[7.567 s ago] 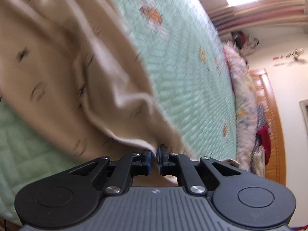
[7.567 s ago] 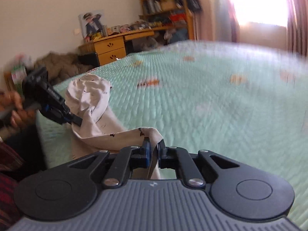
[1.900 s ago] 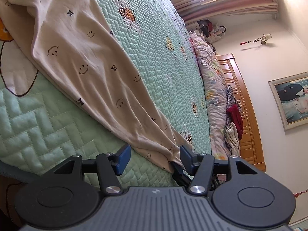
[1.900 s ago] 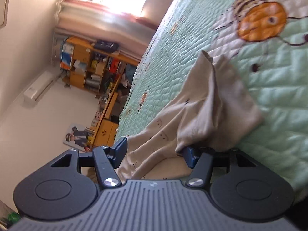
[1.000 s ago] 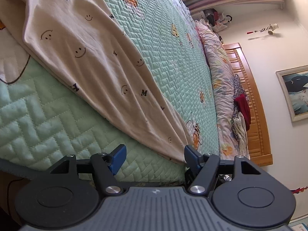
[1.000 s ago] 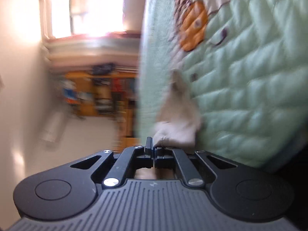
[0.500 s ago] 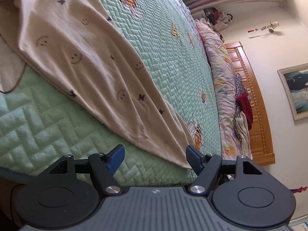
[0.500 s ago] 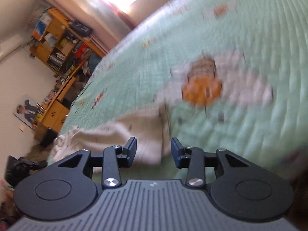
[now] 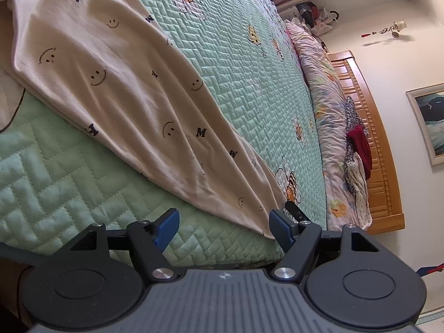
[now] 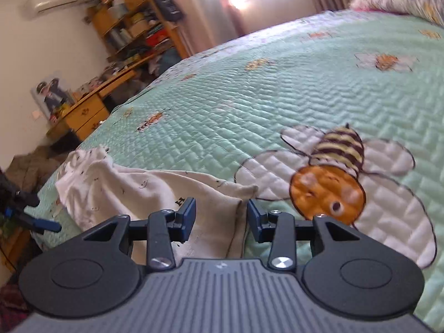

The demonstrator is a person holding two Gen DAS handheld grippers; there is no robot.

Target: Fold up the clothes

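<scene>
A cream garment (image 9: 125, 88) printed with smiley faces and letters lies stretched along the near edge of a green quilted bedspread (image 9: 236, 63). My left gripper (image 9: 223, 226) is open, low at the bed's edge, with the garment's corner just ahead of its right finger. In the right wrist view the same garment (image 10: 155, 191) lies rumpled on the quilt. My right gripper (image 10: 221, 216) is open, its fingers either side of a fold of the cloth without pinching it. The other gripper's blue tip (image 10: 41, 223) shows at the far left.
A floral duvet (image 9: 324, 105) and a heap of clothes (image 9: 356, 155) lie against the wooden headboard (image 9: 380, 149). A wooden desk (image 10: 83, 111) and cluttered shelves (image 10: 133, 25) stand beyond the bed's far side. A large bee patch (image 10: 333, 177) is on the quilt.
The right gripper had shut on the garment's end, then opened and swung level over the bed. The left gripper has stayed open, shifting slightly along the bed's edge.
</scene>
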